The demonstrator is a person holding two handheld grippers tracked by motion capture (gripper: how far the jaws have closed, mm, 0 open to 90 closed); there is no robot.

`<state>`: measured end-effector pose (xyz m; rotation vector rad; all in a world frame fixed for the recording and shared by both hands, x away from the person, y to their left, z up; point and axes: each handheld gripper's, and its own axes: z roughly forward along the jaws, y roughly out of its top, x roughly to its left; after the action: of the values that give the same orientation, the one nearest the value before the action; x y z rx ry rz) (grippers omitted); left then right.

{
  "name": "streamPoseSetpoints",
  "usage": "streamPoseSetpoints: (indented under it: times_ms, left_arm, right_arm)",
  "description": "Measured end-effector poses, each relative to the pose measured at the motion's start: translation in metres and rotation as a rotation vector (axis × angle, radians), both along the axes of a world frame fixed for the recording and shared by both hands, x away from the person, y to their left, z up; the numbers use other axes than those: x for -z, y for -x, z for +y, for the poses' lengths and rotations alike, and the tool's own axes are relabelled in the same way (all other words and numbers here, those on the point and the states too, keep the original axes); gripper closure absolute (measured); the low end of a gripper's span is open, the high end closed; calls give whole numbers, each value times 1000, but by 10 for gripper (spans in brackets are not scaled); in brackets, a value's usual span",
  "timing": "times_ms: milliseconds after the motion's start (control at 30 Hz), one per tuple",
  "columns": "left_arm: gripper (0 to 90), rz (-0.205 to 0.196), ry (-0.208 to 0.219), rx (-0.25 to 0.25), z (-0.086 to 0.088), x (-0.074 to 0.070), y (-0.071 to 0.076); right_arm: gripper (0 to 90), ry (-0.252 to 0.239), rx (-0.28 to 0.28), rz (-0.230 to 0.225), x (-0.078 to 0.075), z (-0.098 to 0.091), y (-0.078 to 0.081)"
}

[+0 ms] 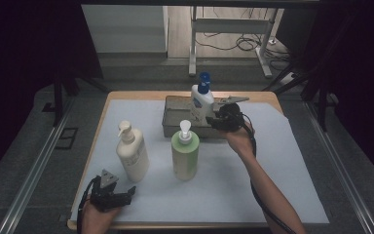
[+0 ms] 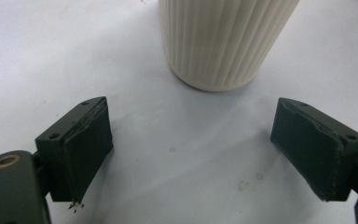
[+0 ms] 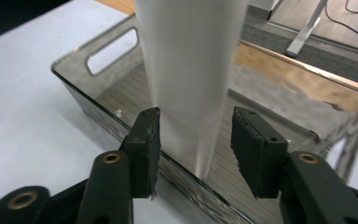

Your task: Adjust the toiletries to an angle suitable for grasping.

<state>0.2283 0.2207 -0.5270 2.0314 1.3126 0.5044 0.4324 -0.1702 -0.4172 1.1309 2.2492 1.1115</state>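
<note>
A white bottle with a blue cap [image 1: 202, 100] stands in the front part of a grey see-through tray [image 1: 173, 117]. My right gripper [image 1: 217, 118] reaches it from the right. In the right gripper view the white bottle [image 3: 189, 84] is between the jaws: the left pad [image 3: 144, 149] is at its side, and a narrow gap shows at the right pad [image 3: 254, 154]. My left gripper [image 1: 126, 194] rests open near the table's front left edge. Nothing is between its pads, and it faces the base of a cream pump bottle [image 2: 223, 42], which stands a little beyond them.
A green pump bottle [image 1: 185, 153] stands in front of the tray, mid-table. The cream pump bottle [image 1: 132, 153] stands to its left. A pale blue mat [image 1: 282, 170] covers the wooden table. Table legs and cables lie on the floor beyond the table.
</note>
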Motion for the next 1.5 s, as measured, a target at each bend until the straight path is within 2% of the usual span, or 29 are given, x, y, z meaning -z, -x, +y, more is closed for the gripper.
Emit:
streamPoseSetpoints:
  times_ms: [267,567,667,733,933,1067,1433,1500]
  left_arm:
    - [122,0,0,0,0,0,0]
    - [122,0,-1,1,0,0,0]
    - [122,0,-1,1,0,0,0]
    - [122,0,-1,1,0,0,0]
    - [122,0,-1,1,0,0,0]
    - [122,1,0,1,0,0,0]
    - [122,0,0,1,0,0,0]
    - [122,1,0,1,0,0,0]
  right_arm:
    - [706,-4,52,32,8,-18,-5]
    - [878,-2,91,64,25,-14,-21]
    - [881,-10,91,77,29,-11,-25]
    - [879,7,82,73,31,-8,-27]
    - [895,17,83,79,33,1,-32]
    - [895,-9,89,95,36,3,-35]
    - [892,-19,73,106,39,8,-36]
    - [893,-40,76,111,39,7,-38]
